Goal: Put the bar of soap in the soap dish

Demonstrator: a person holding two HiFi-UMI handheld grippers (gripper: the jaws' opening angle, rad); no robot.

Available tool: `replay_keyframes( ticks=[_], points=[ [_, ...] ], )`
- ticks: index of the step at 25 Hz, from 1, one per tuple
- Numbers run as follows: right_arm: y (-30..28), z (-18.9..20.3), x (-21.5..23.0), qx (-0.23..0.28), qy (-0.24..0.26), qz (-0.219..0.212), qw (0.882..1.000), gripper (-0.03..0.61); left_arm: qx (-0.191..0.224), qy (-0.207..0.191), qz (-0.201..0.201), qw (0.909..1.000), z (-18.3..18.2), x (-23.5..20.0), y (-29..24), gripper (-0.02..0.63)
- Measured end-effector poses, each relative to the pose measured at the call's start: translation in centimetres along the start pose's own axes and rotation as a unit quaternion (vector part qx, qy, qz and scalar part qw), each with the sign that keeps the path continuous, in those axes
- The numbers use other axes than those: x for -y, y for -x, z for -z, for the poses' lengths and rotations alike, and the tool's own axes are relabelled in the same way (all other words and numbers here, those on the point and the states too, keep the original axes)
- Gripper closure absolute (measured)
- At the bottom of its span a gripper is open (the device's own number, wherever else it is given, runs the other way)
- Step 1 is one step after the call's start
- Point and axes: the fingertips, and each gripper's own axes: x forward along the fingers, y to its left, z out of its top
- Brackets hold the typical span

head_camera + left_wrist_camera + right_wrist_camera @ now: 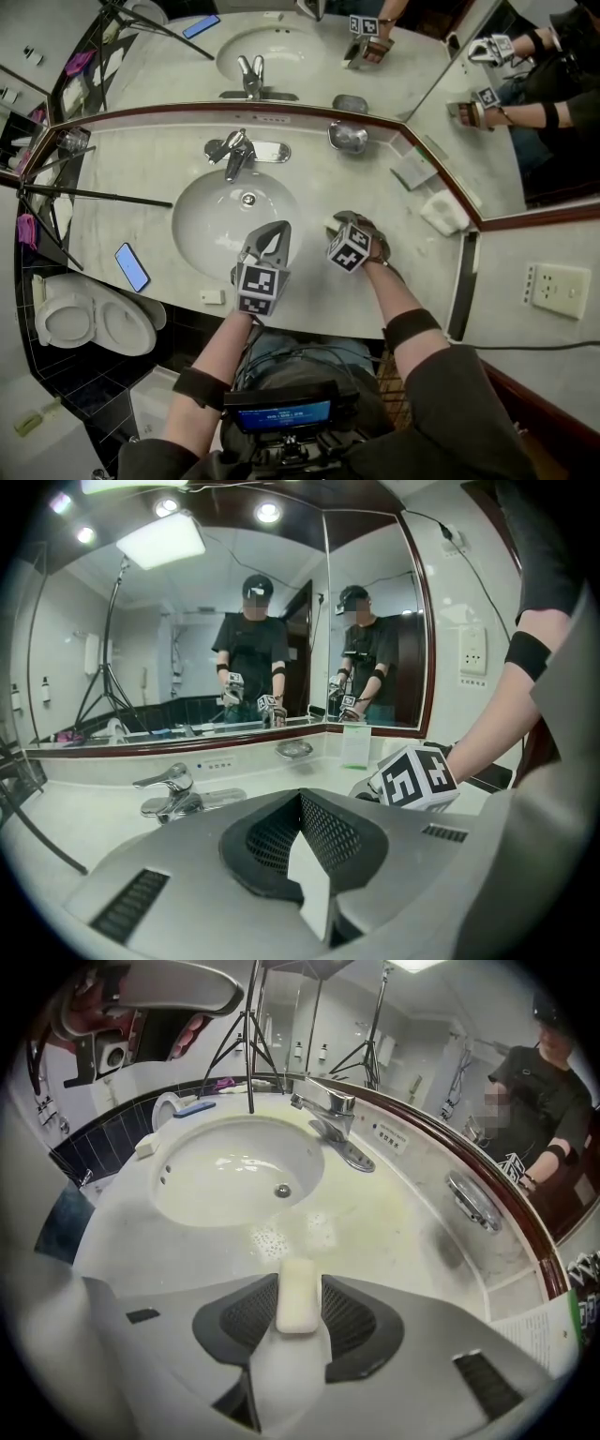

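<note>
Both bare forearms reach out side by side, a dark band on each. The left gripper points shallowly downward, jaws pressed tight together. The right gripper tips steeply down, jaws apart astride the bar of soap

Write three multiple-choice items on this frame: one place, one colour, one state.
1. Where is the bar of soap?
A. In the soap dish
B. On the counter, between the right gripper's jaws
C. In the sink basin

2. What colour is the smartphone on the counter?
A. Blue
B. Red
C. Yellow

3. How do the left gripper's jaws stand?
A. Wide apart
B. Closed on the soap
C. Together, nothing between them

Answers:
1 B: the right gripper view shows it lying on the counter between the pads, apart from the soap dish.
2 A: the head view shows its blue face left of the sink basin.
3 C: the left gripper view shows the pads meeting.
</note>
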Motion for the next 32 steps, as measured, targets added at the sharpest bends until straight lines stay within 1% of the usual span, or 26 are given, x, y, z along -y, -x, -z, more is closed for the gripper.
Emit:
replay_keyframes(
  ticks=[7, 13, 14, 16, 18, 20, 23, 27, 32],
  points=[
    [1.7, -1.1, 0.9, 0.029, -0.014, 0.008, 0.999, 0.407, 0.003, -0.002, 0.006, 1.0, -0.1, 0.2, -0.6, 0.612],
    [6.3, -2.4, 2.2, 0.075, -0.055, 0.03, 0.995, 0.412, 0.01, 0.001, 0.012, 0.9999, -1.2, 0.5, -0.1, 0.612],
    [7.3, -2.7, 2.6, 0.087, -0.064, 0.034, 0.994, 0.417, 0.012, 0.001, 0.012, 0.9998, -1.5, 0.5, -0.1, 0.612],
    [9.6, -3.3, 3.3, 0.113, -0.082, 0.044, 0.989, 0.455, 0.017, 0.001, 0.013, 0.9998, -2.2, 0.5, -0.1, 0.612],
    [11.8, -3.7, 4.1, 0.142, -0.107, 0.059, 0.982, 0.475, 0.022, 0.001, 0.014, 0.9997, -2.9, 0.6, 0.0, 0.612],
    [14.5, -4.0, 5.1, 0.171, -0.138, 0.082, 0.972, 0.506, 0.028, 0.004, 0.017, 0.9995, -3.6, 0.8, 0.2, 0.612],
    [18.5, -4.0, 6.3, 0.216, -0.192, 0.114, 0.95, 0.543, 0.039, -0.001, 0.031, 0.9988, -4.5, 1.5, 0.4, 0.612],
    [21.9, -2.7, 7.6, 0.278, -0.258, 0.142, 0.914, 0.568, 0.048, -0.015, 0.044, 0.9978, -5.5, 2.2, 0.4, 0.612],
    [25.8, -1.5, 7.2, 0.349, -0.331, 0.144, 0.865, 0.565, 0.056, -0.02, 0.053, 0.9968, -6.3, 3.1, 0.7, 0.612]
  ],
)
